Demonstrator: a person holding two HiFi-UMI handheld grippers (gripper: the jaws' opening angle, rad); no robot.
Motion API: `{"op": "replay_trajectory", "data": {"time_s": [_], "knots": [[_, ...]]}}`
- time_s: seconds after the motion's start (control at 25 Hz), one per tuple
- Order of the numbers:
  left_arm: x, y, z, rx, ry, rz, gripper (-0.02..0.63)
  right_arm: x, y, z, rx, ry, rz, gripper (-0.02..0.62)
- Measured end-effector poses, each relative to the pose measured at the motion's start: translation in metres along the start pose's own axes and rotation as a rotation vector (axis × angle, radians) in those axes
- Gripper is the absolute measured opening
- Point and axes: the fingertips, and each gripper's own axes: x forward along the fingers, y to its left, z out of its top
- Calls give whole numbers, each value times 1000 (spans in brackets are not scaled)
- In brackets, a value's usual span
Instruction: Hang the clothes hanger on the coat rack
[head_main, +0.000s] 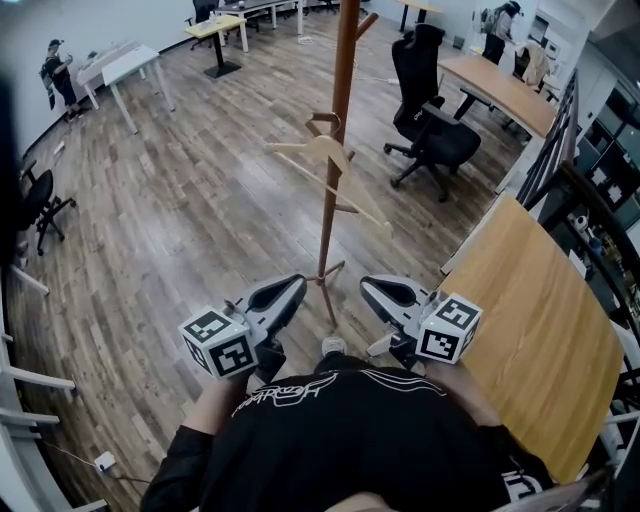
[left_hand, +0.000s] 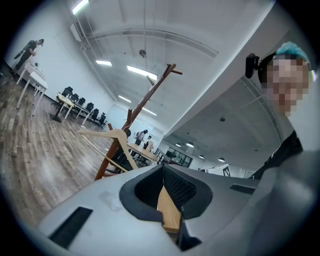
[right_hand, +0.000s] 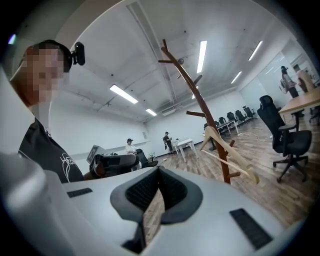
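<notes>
A pale wooden clothes hanger (head_main: 326, 156) hangs by its hook on a peg of the tall brown coat rack (head_main: 341, 95), tilted down to the right. No gripper touches it. My left gripper (head_main: 296, 285) and right gripper (head_main: 368, 286) are held close to my body, level, pointing toward the rack's foot. Both are shut with nothing between the jaws. The left gripper view has the hanger (left_hand: 113, 135) on the rack (left_hand: 146, 99) beyond the shut left gripper (left_hand: 162, 168). The right gripper view shows the hanger (right_hand: 226, 145) and rack (right_hand: 199, 102) past the shut right gripper (right_hand: 159, 170).
A long wooden table (head_main: 545, 320) stands just to my right. A black office chair (head_main: 430, 125) sits behind the rack, by another desk (head_main: 500, 90). White desks (head_main: 125, 65) and people stand far off at the left wall. Wood floor lies around the rack's foot.
</notes>
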Motion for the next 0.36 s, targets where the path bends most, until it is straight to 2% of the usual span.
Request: {"op": "replay_trajectory", "data": {"time_s": [0.2, 0.36], "knots": [[0, 4, -2, -10, 3, 5, 9, 3, -1, -4, 0, 17, -1, 40], [0, 6, -3, -10, 3, 1, 9, 6, -5, -5, -44, 31, -30, 40]]}}
